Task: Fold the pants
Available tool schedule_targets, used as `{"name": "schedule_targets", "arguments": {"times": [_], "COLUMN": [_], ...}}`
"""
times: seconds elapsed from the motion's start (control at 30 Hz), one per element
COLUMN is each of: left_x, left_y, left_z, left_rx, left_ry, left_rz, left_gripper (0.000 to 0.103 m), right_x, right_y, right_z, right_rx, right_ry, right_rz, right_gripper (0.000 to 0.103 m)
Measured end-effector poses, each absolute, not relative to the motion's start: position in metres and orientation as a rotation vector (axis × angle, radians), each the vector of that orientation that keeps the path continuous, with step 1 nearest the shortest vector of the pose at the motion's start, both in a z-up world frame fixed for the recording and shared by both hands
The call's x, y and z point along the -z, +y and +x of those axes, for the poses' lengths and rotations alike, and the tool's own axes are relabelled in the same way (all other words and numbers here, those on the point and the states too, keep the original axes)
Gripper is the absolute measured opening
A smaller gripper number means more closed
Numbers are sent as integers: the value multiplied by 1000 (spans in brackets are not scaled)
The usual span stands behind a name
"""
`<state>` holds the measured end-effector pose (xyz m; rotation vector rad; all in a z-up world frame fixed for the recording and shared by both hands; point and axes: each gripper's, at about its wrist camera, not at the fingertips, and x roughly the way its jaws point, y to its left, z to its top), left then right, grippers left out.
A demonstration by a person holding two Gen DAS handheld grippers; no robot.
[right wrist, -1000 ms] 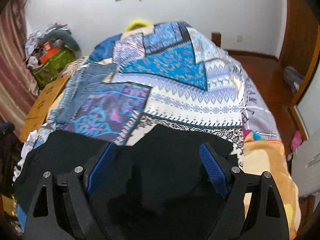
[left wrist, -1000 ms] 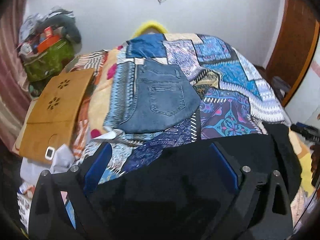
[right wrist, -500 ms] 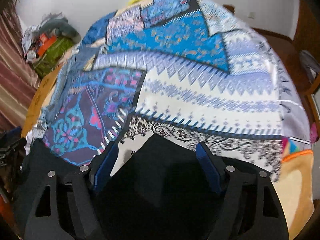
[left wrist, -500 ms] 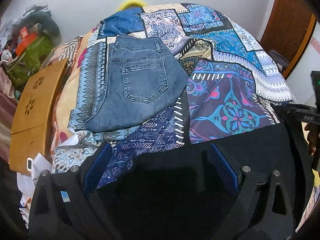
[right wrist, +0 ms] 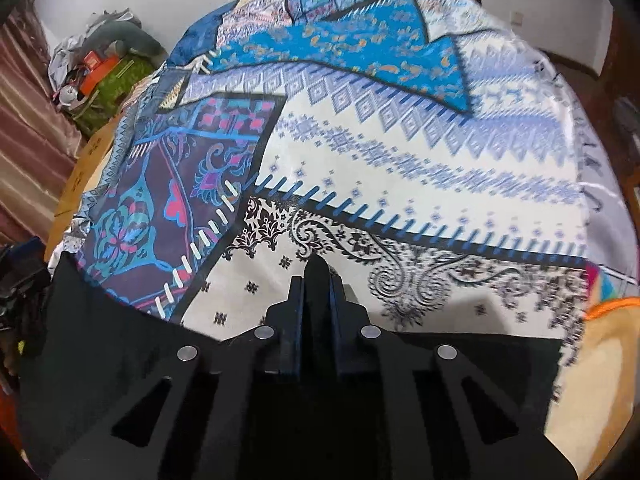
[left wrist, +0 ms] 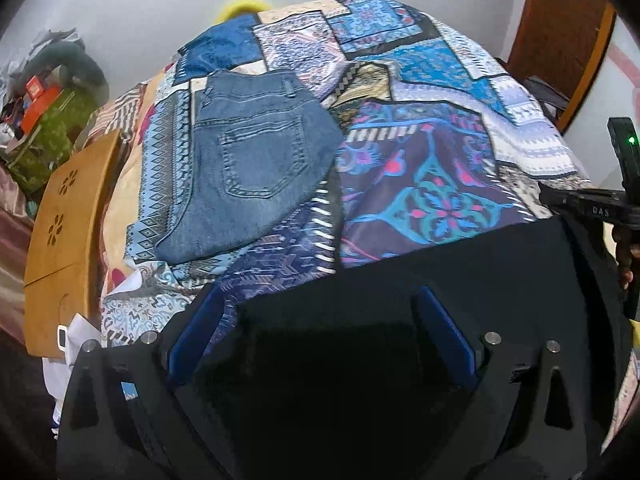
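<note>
From the left wrist camera, the left gripper (left wrist: 320,328) tips steeply down over the near edge of the bed (left wrist: 420,168). Its jaws stand wide apart, blue pads on either side, with a spread of black pants (left wrist: 460,264) lying between them; the pads do not press on the cloth. The pants are plain, matte and dark (folds are hard to make out in the shadow), and their visible edge runs across the picture from left to right, so the long axis lies crosswise to the gripper. Farther up the bed lies a folded pair of blue jeans (left wrist: 248,168), back pocket up, waistband toward the wall, well apart from the black cloth. The quilt is a busy patchwork of blue, purple and white prints. A wooden board (left wrist: 68,224) with flower cut-outs leans at the bed's left side. At the right edge part of the other tool and some fingers (left wrist: 624,248) show.

From the right wrist camera, the right gripper (right wrist: 318,276) also points down. Its jaws have just been closing and now pinch a peak of the black pants between them. The cloth stretches left and right along the bottom of the picture, over the white paisley patch of the quilt.
</note>
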<state>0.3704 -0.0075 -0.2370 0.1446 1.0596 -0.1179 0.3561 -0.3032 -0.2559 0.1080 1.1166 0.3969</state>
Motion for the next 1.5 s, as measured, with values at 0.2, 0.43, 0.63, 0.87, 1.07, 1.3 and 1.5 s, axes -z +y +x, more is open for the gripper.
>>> {"name": "schedule_targets", "arguments": {"times": [0.2,0.43,0.63,0.87,1.07,1.3,1.5], "left_x": [222,215,231,246,246,245,234], "left_y": [-40,-90,-122,-135,-138,-139,-124], "left_z": [349,317,299,283,278,273,269], "left_rx": [165,270,305,274,265,264,243], "left_ry": [1065,1092,1153,1162,1142,1126,1087], "left_rz": [196,226,225,209,201,185,133], "left_gripper": [98,98,98,98,98,98,98], "right_x": [188,107,108,184,225,246,219], "right_y": [-350,-380,-384,-410,-419,-423,-423], "right_z": [333,293,263,241,222,205,195], "right_rx": [-359,-360,-339,-255,-234,-144,-61], "right_ry": [974,778,762,907,980,1055,1026], "right_rz": [164,161,77,97,112,71,1], "right_gripper": [9,9,9,9,11,25,34]}}
